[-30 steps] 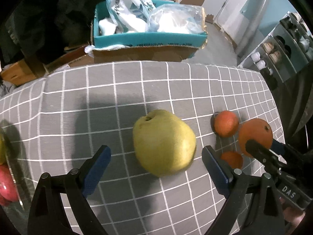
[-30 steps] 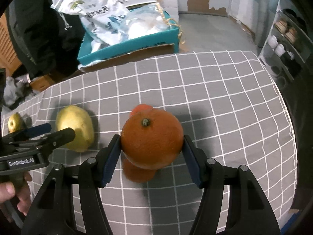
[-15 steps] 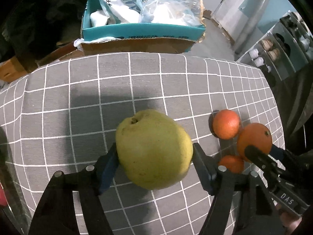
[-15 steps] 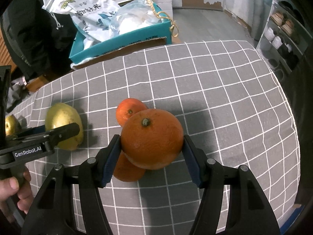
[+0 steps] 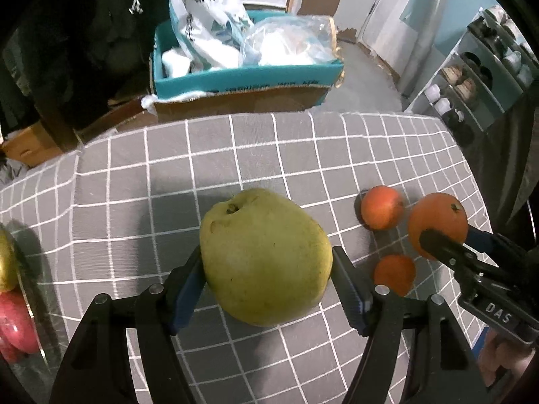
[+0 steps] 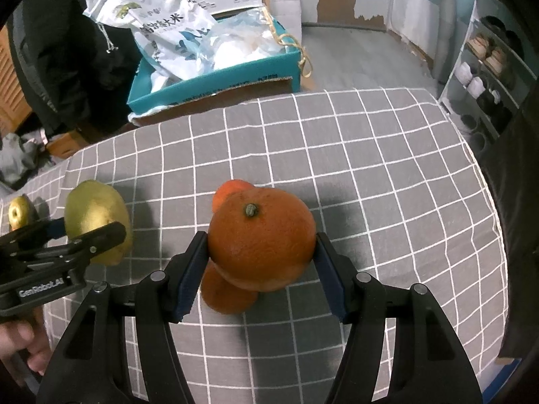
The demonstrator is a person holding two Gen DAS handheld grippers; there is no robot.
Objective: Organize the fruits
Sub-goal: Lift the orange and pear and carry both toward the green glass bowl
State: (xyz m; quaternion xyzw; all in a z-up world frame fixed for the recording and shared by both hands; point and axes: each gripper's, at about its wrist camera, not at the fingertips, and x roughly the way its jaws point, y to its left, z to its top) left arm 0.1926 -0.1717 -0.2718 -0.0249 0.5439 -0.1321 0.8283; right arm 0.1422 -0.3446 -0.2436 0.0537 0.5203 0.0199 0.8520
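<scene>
Large yellow-green pear [image 5: 266, 257] sits clamped in the left gripper [image 5: 267, 281], apparently just off the grey checked bench [image 5: 235, 155]. The right gripper [image 6: 261, 262] grips a big orange [image 6: 261, 235] beside the pear. Both grasps made, each fruit needs carrying to its group.

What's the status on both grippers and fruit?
Left gripper shut on pear. Right gripper shut on big orange. Two small oranges on cloth, nothing blocking.

Indoor light from above, moderate. Hard dark shadows on the checked cloth [image 5: 269, 155] beyond each held fruit. Strong fisheye bending at edges, black vignette corners. Background boxes slightly soft; left side dim. No glare on fruit.
</scene>
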